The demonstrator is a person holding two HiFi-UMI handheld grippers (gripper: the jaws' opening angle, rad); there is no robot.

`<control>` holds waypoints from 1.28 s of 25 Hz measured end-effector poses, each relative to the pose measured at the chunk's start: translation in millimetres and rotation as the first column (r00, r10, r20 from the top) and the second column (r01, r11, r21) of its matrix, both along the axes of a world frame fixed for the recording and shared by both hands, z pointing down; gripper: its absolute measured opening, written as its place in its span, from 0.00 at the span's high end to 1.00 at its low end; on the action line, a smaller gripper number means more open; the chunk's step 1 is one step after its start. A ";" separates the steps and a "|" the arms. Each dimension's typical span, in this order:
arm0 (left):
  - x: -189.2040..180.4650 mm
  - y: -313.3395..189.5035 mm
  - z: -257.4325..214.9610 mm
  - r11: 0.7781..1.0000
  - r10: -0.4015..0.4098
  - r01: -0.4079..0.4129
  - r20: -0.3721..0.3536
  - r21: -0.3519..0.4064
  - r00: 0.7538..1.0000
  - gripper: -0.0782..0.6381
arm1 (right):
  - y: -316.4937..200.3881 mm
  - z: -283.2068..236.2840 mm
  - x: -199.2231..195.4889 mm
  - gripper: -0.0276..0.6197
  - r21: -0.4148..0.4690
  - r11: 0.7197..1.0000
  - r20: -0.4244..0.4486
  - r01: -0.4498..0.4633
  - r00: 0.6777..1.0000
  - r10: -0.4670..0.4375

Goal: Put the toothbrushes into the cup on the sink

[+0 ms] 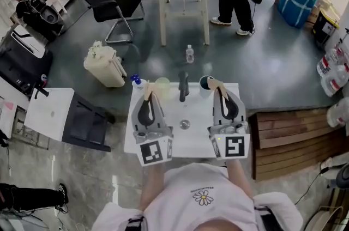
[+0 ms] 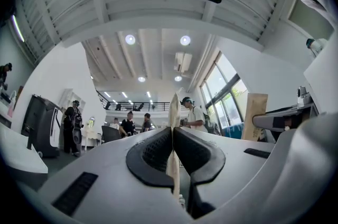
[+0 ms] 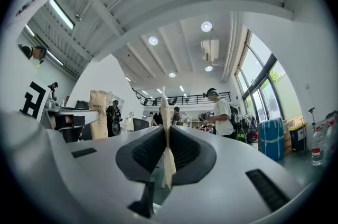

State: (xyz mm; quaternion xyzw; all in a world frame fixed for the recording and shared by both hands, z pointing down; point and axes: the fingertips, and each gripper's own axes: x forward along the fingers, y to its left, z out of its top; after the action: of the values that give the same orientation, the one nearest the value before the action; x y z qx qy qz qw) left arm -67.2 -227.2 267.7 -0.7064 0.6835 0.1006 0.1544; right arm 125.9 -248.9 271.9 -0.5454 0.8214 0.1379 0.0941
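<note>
Head view: left gripper (image 1: 148,99) clamps toothbrush (image 1: 151,89); right gripper (image 1: 220,93) clamps second toothbrush (image 1: 215,84).

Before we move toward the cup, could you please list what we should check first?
1. Left gripper shut on left toothbrush: ok.
2. Right gripper shut on right toothbrush: ok.
3. Dark cup upright on the sink: ok.
4. Green cup upright beside the faucet: ok.
5. Which cup is meant: cannot tell.
6. Cups free inside: cannot tell.
</note>
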 end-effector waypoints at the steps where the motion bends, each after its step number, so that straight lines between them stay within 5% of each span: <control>1: -0.7 -0.5 0.4 1.000 -0.004 0.004 -0.007 -0.002 1.000 0.86 | -0.6 0.8 -0.6 0.92 -0.001 1.000 -0.002 0.003 1.000 -0.003; 14: 0.8 -6.5 5.8 1.000 0.006 -0.005 0.028 -0.024 1.000 0.86 | -37.7 -6.3 5.0 0.92 -0.014 1.000 -0.006 0.004 1.000 -0.004; 20: -5.3 -7.3 10.9 0.999 -0.002 0.003 0.016 -0.042 1.000 0.86 | -95.4 20.5 13.4 0.92 -0.145 0.989 -0.003 0.011 1.000 -0.011; 32: -13.7 -5.1 17.4 0.998 -0.016 0.017 0.016 -0.060 1.000 0.86 | -146.4 108.9 13.6 0.92 -0.391 0.920 -0.004 0.029 0.999 -0.033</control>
State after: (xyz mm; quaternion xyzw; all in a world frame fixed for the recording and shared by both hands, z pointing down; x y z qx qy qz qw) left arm -81.0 -232.4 285.2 -0.7058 0.6908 0.0731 0.1391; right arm 139.5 -395.4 380.8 -0.5396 0.8413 -0.0274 -0.0187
